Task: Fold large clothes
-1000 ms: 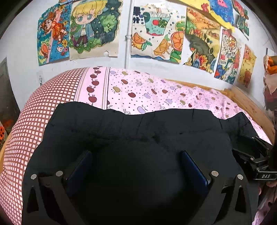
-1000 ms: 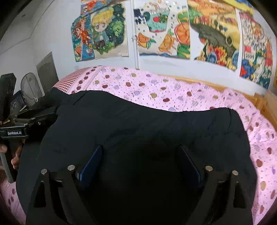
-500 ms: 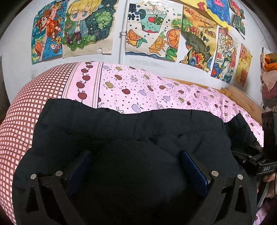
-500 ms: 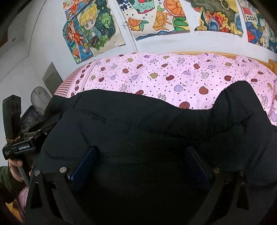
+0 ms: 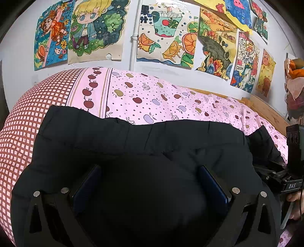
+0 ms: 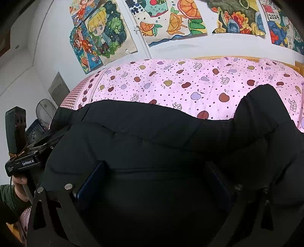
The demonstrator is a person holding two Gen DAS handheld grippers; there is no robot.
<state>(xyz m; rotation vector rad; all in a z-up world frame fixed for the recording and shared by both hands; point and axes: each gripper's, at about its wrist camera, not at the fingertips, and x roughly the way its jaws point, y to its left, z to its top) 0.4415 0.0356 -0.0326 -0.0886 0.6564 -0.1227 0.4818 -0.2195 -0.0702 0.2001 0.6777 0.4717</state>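
Black padded garment (image 5: 133, 144) is spread on pink apple-print bed cover (image 5: 161, 98), far half left bare; left gripper (image 5: 150, 182) and right gripper (image 6: 153, 180) are spread wide, bulged fabric between pads, grip unclear

the left hand-held gripper (image 6: 20, 163), seen at the left edge of the right wrist view, carries a black label with white letters reading "genrobot.ai"; smaller print beside it is too small to read. the right hand-held gripper (image 5: 290, 185), at the right edge of the left wrist view, bears a small plate reading "das". on the wall, a drawing of buildings (image 5: 245, 66) shows a white tag with the number "2024" — the same number appears on that drawing (image 6: 273, 17) in the right wrist view. the fruit drink drawing (image 5: 163, 32) has two dark blue chinese characters at its upper left — they look like "果汁".
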